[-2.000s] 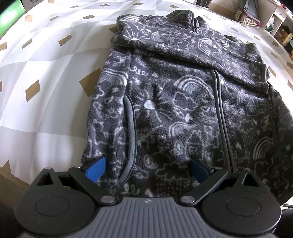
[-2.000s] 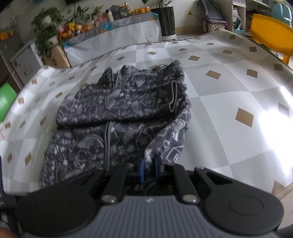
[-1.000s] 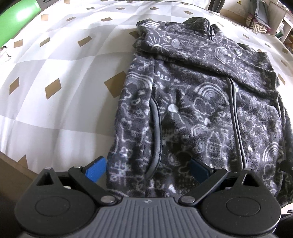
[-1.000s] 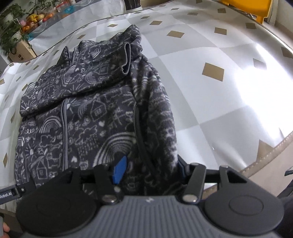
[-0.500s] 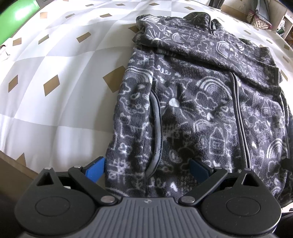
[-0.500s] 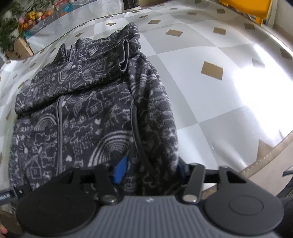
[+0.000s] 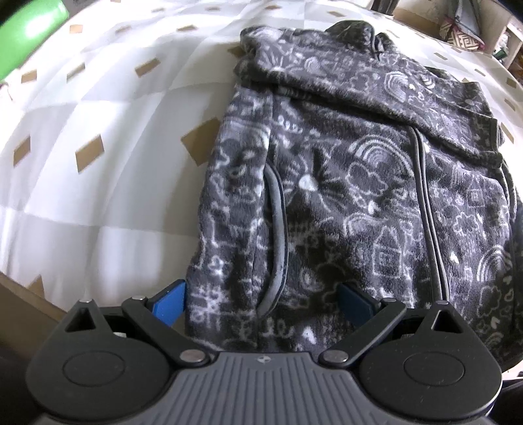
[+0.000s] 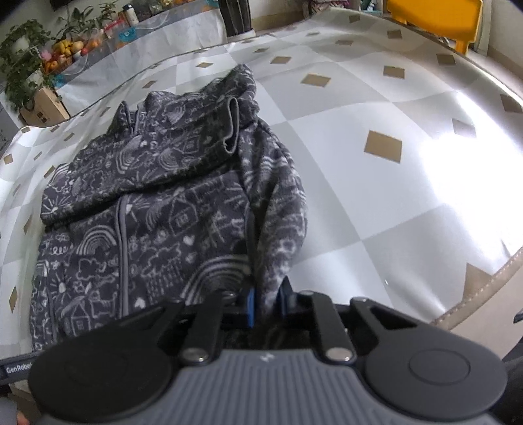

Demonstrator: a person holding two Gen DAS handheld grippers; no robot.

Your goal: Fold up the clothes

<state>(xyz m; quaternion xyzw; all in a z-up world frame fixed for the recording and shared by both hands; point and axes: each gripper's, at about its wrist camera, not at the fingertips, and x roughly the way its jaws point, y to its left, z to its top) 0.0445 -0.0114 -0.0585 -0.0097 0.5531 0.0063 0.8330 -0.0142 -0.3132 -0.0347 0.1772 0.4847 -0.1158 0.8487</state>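
Note:
A dark grey fleece jacket (image 7: 353,183) with white doodles lies zip-up on the checked table (image 7: 98,130), its sleeves folded across the chest. My left gripper (image 7: 261,302) is open at the near hem, its blue pads (image 7: 170,302) straddling the left pocket area; the left pad sits just off the jacket's edge. In the right wrist view the same jacket (image 8: 157,212) fills the left half. My right gripper (image 8: 267,302) is shut on the jacket's near right hem corner, fleece pinched between the pads.
The table's near edge (image 8: 474,304) runs just in front of both grippers. A yellow chair (image 8: 431,16) stands beyond the far right edge. Plants and fruit (image 8: 65,49) line a bench at the back left. A green object (image 7: 29,26) lies off the left side.
My right gripper was open around the right hem half a second ago and has now closed on it. The left gripper stays open at the hem, barely shifted.

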